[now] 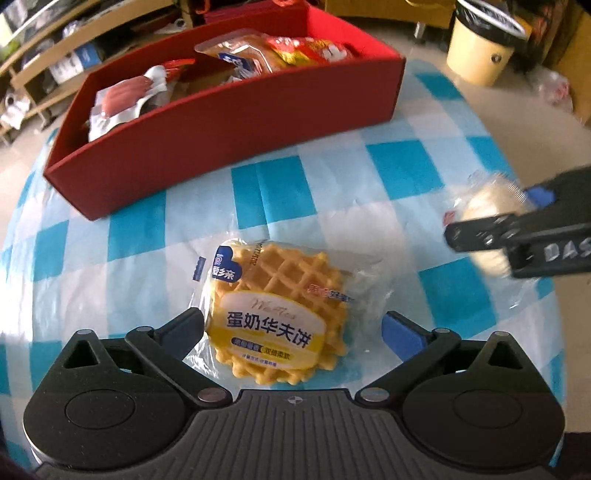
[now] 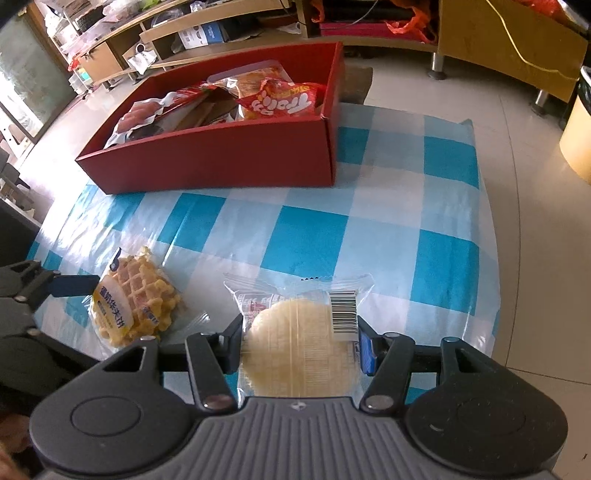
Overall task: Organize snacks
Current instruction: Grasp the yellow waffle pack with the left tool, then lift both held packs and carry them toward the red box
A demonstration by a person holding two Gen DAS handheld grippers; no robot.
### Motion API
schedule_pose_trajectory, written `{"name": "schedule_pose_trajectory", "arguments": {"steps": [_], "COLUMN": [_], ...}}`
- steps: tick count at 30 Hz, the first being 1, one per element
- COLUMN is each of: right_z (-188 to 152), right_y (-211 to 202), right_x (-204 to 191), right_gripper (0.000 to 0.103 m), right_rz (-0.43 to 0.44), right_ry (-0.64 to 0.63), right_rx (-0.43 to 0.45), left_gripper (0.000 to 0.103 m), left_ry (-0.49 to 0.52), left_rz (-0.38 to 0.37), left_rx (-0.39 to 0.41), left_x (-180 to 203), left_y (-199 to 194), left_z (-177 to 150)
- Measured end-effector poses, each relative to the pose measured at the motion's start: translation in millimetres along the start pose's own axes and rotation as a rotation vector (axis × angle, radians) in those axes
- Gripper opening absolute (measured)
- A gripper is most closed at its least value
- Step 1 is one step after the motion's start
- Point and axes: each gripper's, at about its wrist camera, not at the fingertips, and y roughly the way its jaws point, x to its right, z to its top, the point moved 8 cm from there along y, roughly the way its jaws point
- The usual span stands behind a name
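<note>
A packaged yellow waffle [image 1: 280, 314] lies on the blue-and-white checked cloth, between the wide-open fingers of my left gripper [image 1: 291, 328]; the fingers stand apart from its sides. It also shows in the right wrist view [image 2: 133, 299]. My right gripper [image 2: 301, 341] is shut on a pale round cake in a clear wrapper [image 2: 295, 343], seen too in the left wrist view [image 1: 487, 218]. A red box [image 1: 236, 129] at the far side holds several snack packs, among them sausages [image 1: 125, 96] and a red-yellow bag [image 2: 280, 99].
The table's right edge [image 2: 491, 221] drops to a tiled floor. A cream bin [image 1: 480, 48] stands beyond the far right corner. Low wooden shelves [image 2: 207, 29] with clutter run behind the box.
</note>
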Motion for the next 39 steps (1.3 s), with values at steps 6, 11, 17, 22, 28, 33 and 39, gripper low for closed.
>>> {"name": "schedule_pose_trajectory", "arguments": {"steps": [6, 11, 17, 22, 28, 33, 39], "right_z": [-3.1, 2.1, 5.8, 7.8, 16.2, 20.8, 24.4], "right_y": [10.3, 10.5, 7.6, 3.8, -2.6, -6.7, -13.9], "right_x": [4.2, -2.9, -19.6, -23.6, -29.4, -38.5, -45.3], "right_gripper": [0.054, 0.054, 0.054, 0.054, 0.054, 0.054, 0.054], "right_rz": [-0.010, 0.003, 0.016, 0.019, 0.029, 0.027, 0.023], "right_ry": [0.000, -0.007, -0.046, -0.048, -0.043, -0.064, -0.065], "right_rx": [-0.025, -0.016, 0.000, 0.017, 0.045, 0.065, 0.086], "left_gripper": [0.103, 0.088, 0.083, 0.082, 0.082, 0.082, 0.082], "left_ry": [0.031, 0.027, -0.075, -0.129, -0.175, -0.197, -0.219], "left_rz": [-0.006, 0.019, -0.009, -0.003, 0.010, 0.037, 0.043], "left_rx": [0.010, 0.023, 0.017, 0.057, 0.097, 0.112, 0.114], "left_x": [-5.5, -7.3, -23.9, -37.3, -45.8, -53.8, -60.5], "left_y": [12.7, 2.2, -9.9, -25.1, -38.5, -42.8, -47.4], "left_z": [6.0, 3.1, 2.6, 6.8, 17.5, 19.9, 17.6]}}
